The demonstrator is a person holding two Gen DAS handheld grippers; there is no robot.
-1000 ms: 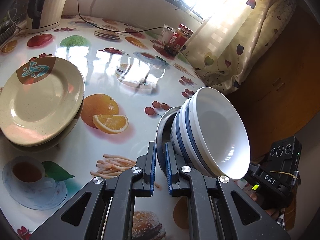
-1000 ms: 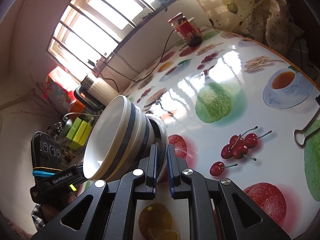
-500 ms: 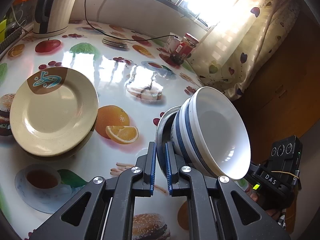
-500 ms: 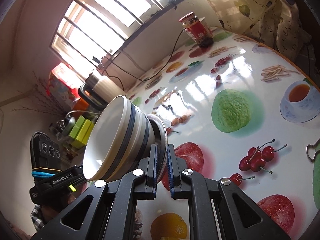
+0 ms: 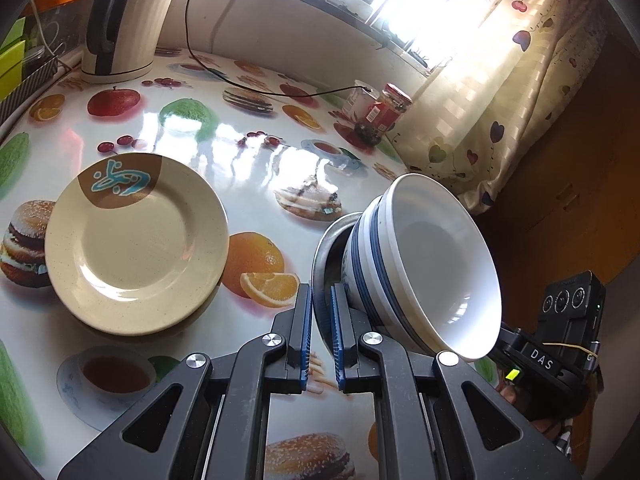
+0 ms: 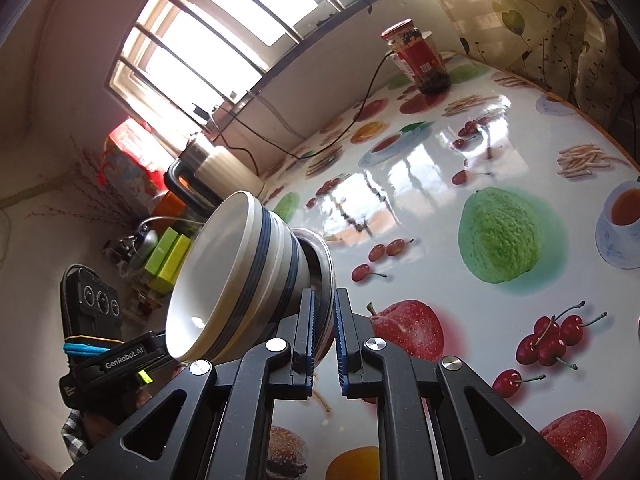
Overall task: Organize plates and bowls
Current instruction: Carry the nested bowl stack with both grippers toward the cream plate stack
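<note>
The round table top (image 5: 248, 160) wears a smooth, mirror-glossy plastic sheet printed with fruit. The speckled cream plate (image 5: 136, 240) is glazed and shiny. The white blue-banded bowls (image 5: 432, 272) look like glossy ceramic, nested in a dull grey metal dish (image 5: 326, 248). Black matt plastic fingers (image 5: 298, 336) carry ribbed blue pads. The heart-patterned curtain (image 5: 500, 92) is soft cloth.

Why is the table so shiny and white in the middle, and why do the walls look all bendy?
In the left wrist view, the bright window mirrors off the glossy table as white glare past the cream plate. In the right wrist view, the same glare washes out the printed fruit, and the fisheye lens bends the window bars into curves.
</note>
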